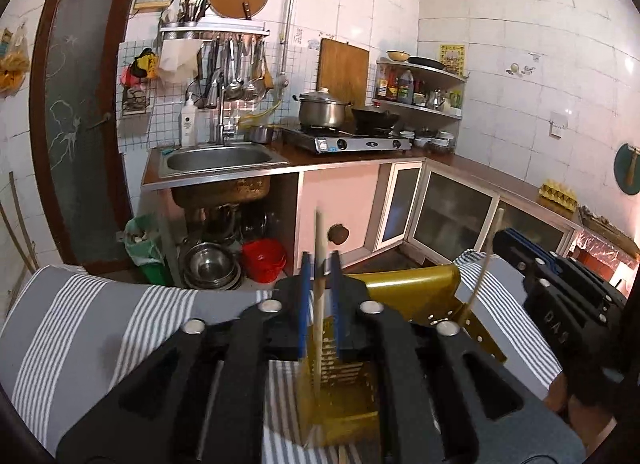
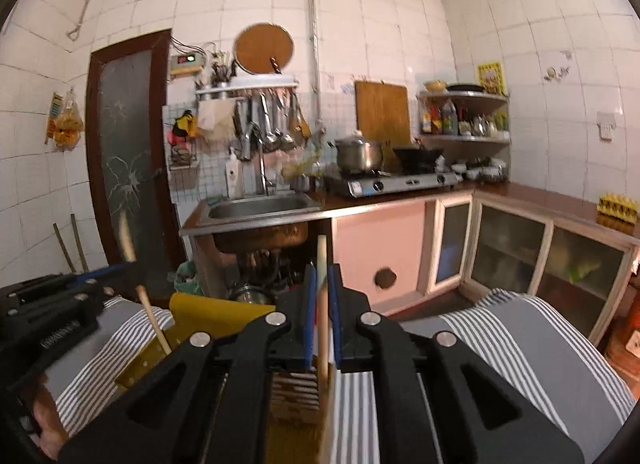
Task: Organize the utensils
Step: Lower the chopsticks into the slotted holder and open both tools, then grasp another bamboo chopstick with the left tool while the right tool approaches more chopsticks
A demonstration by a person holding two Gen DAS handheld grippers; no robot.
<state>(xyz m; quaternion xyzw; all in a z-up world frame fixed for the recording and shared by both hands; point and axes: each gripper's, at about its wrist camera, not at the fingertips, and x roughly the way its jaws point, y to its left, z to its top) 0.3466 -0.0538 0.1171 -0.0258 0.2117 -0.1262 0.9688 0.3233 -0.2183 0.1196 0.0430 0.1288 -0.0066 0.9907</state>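
A yellow slotted utensil holder (image 1: pixel 344 384) stands on the grey striped cloth, also in the right wrist view (image 2: pixel 208 316). My left gripper (image 1: pixel 320 284) is shut on a pale wooden chopstick (image 1: pixel 319 248) that stands upright with its lower end inside the holder. My right gripper (image 2: pixel 322 284) is shut on a second wooden chopstick (image 2: pixel 322 264), also upright over the holder. In the left wrist view the right gripper (image 1: pixel 560 284) shows at the right with its chopstick (image 1: pixel 490 248). In the right wrist view the left gripper (image 2: pixel 60 304) shows at the left with its chopstick (image 2: pixel 152 320).
The striped cloth (image 1: pixel 100 324) covers the table (image 2: pixel 540 344) under both grippers. Beyond it are the sink (image 1: pixel 218 160), a stove with a pot (image 1: pixel 322 110), cabinets (image 1: pixel 452 212) and a dark door (image 1: pixel 76 112). Bowls and a red bucket (image 1: pixel 264 260) sit under the sink.
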